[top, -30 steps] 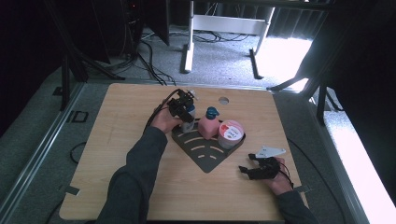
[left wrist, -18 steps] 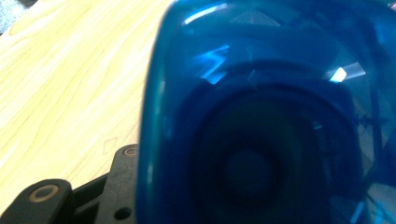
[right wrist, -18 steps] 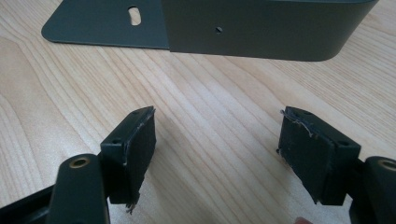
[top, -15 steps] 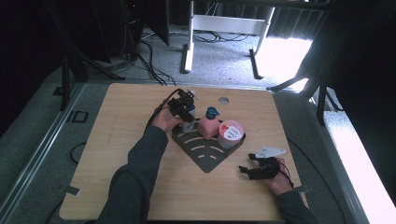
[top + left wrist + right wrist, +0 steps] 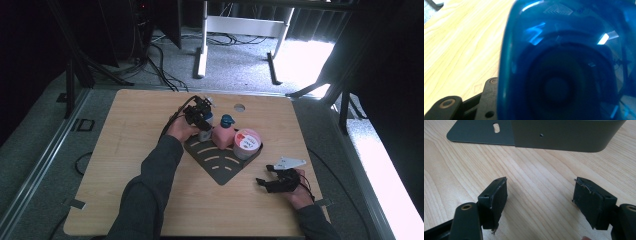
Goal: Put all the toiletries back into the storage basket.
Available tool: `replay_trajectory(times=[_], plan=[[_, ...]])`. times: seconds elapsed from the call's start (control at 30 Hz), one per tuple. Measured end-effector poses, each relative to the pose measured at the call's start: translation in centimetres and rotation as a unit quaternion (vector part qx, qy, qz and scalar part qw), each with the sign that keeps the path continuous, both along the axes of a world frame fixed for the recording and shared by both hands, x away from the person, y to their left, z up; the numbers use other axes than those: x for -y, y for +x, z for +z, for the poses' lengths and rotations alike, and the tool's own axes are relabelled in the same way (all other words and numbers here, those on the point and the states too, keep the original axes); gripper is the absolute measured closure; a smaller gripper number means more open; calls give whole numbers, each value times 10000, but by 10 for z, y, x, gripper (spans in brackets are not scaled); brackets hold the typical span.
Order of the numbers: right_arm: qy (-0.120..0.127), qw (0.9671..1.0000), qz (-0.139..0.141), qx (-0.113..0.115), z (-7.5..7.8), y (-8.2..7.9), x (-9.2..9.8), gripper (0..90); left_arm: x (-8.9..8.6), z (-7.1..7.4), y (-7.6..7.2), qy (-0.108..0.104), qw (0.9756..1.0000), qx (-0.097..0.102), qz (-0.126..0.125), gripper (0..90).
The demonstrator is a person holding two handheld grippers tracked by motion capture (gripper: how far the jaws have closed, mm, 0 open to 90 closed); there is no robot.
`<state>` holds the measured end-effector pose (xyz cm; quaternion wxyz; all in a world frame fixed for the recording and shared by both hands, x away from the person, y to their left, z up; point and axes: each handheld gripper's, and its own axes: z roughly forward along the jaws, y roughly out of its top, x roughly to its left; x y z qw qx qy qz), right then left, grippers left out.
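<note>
The wooden table (image 5: 125, 165) carries a dark rack (image 5: 220, 161) near its middle. On the rack's far part stand a pink bottle (image 5: 223, 136) and, beside it, a tub (image 5: 247, 143) with a pink lid. At the rack's far left corner the left gripper (image 5: 200, 116) clasps a blue bottle (image 5: 564, 65), its jaws partway closed around it; the bottle is upright at the rack's edge. The right gripper (image 5: 540, 202) rests low on bare wood near the rack's right side, jaws spread wide with nothing between them.
</note>
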<state>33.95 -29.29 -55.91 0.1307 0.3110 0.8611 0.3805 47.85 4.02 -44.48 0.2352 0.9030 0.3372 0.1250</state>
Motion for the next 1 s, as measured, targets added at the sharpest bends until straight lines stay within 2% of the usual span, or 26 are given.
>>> replay_trajectory(times=[0.37,1.0], plan=[[1,10000,3,3,0,0,0,271,3,-3,3,-71,10000,5,39,549],[-6,10000,1,8,0,0,0,271,4,-11,9,-192,9997,-106,117,547]])
